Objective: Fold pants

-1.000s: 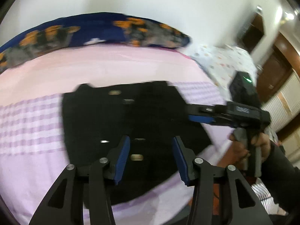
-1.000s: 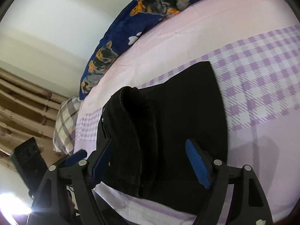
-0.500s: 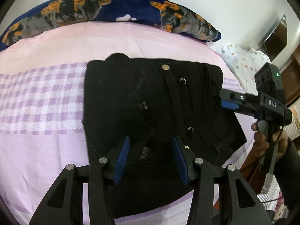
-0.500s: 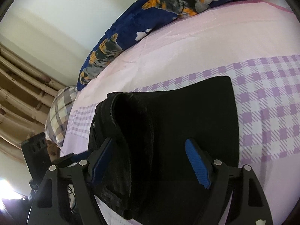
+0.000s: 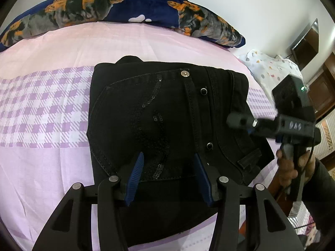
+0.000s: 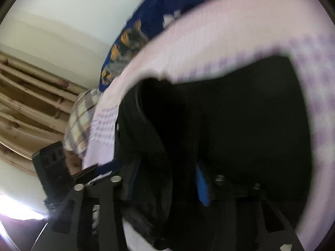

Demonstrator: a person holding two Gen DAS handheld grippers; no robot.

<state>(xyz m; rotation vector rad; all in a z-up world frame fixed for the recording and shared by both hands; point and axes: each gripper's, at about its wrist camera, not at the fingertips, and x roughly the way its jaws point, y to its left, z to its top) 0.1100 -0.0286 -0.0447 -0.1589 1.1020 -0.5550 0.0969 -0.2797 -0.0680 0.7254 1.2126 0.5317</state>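
Black pants (image 5: 167,115) lie folded in a rough square on the pink and purple bed sheet (image 5: 41,115), buttons and a pocket facing up. My left gripper (image 5: 168,154) hovers over their near edge. Its jaws are opening a little, its blue pads stand apart, and they press on nothing. My right gripper (image 5: 240,121) reaches in over the pants' right edge, held by a person's hand (image 5: 293,167). In the blurred right wrist view my right gripper (image 6: 167,167) is closing, with a thick fold of the pants (image 6: 240,115) filling the gap between its pads.
A navy blanket (image 5: 125,6) with orange print runs along the far side of the bed by the white wall. A white spotted pillow (image 5: 268,67) lies at the right, a checked pillow (image 6: 83,115) at the other end near beige curtains (image 6: 25,104).
The left gripper has sunk closer to the pants and now hangs over their near edge. The right gripper has moved onto the pants, and its jaws have narrowed around the raised fold.
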